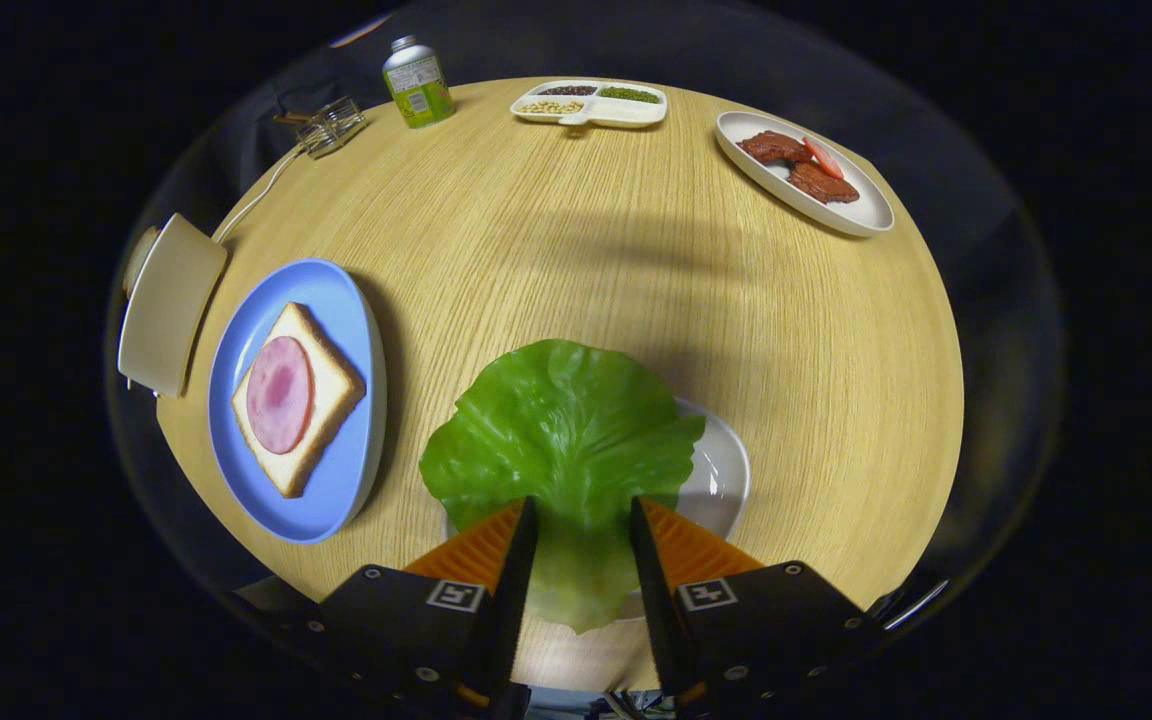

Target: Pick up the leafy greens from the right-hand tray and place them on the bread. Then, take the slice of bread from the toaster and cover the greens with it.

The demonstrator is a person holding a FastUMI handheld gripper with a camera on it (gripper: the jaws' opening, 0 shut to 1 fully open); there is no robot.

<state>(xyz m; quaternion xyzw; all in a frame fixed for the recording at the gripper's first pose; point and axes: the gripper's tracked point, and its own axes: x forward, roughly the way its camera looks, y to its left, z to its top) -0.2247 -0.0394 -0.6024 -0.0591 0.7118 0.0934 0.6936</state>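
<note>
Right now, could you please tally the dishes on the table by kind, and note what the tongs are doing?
Blue plate: 1
White plates: 2
Divided snack tray: 1
Total: 4
The tongs stand open around the lettuce leaf.

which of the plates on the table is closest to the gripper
The white plate under the lettuce leaf, which lies between the open gripper fingers. The blue plate with bread and ham sits off to one side; the plate of meat lies far beyond.

Colours on the round table

Glossy green lettuce leaf (566, 430); pale-blue oval plate (336, 480); white-crumbed bread slice (331, 395) with pink ham round (279, 394); light straw-toned wood-grain tabletop (556, 230), finely streaked
</note>
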